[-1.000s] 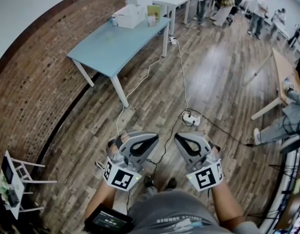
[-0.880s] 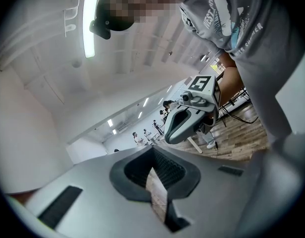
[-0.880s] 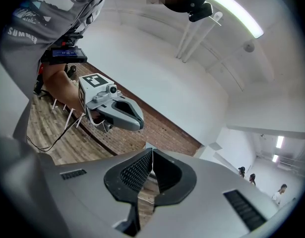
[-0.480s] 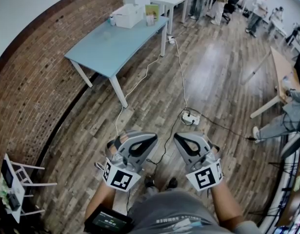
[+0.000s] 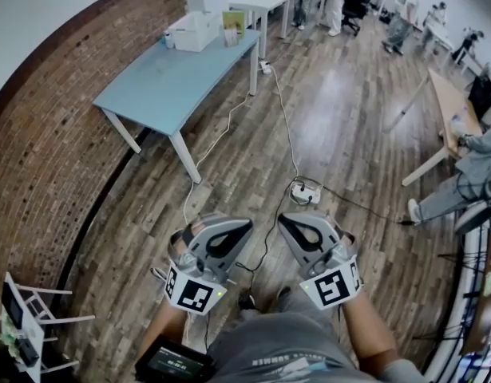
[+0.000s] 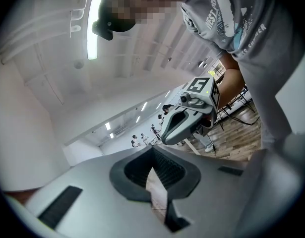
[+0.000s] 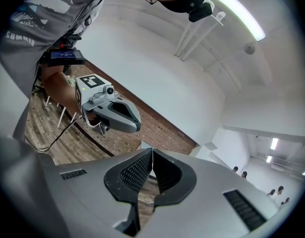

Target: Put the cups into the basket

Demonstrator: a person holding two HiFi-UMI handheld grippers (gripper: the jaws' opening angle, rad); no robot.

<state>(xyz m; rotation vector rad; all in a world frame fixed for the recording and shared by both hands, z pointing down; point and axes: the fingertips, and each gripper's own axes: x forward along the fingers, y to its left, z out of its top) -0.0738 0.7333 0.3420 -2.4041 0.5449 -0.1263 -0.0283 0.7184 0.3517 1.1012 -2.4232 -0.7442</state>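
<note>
**Both grippers shut and empty over a plank floor**

The left gripper [image 5: 243, 225] and right gripper [image 5: 287, 219] sit side by side, jaws closed on nothing, above the dark wooden plank floor [image 5: 349, 134] and a white power strip [image 5: 303, 191]. Farther off, beside the red brick wall [image 5: 45, 150], a light-blue bench [image 5: 161, 82] carries a white rectangular container [image 5: 193, 30] — cups too small to tell.

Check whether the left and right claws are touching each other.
Apart. The head view shows bare wooden floor between the tips of the left claw and the right claw.

Open-plan office or lab, brick wall [image 5: 49, 162], wood floor [image 5: 349, 126], blue table [image 5: 165, 82], people [image 5: 401, 14] working beyond.
</note>
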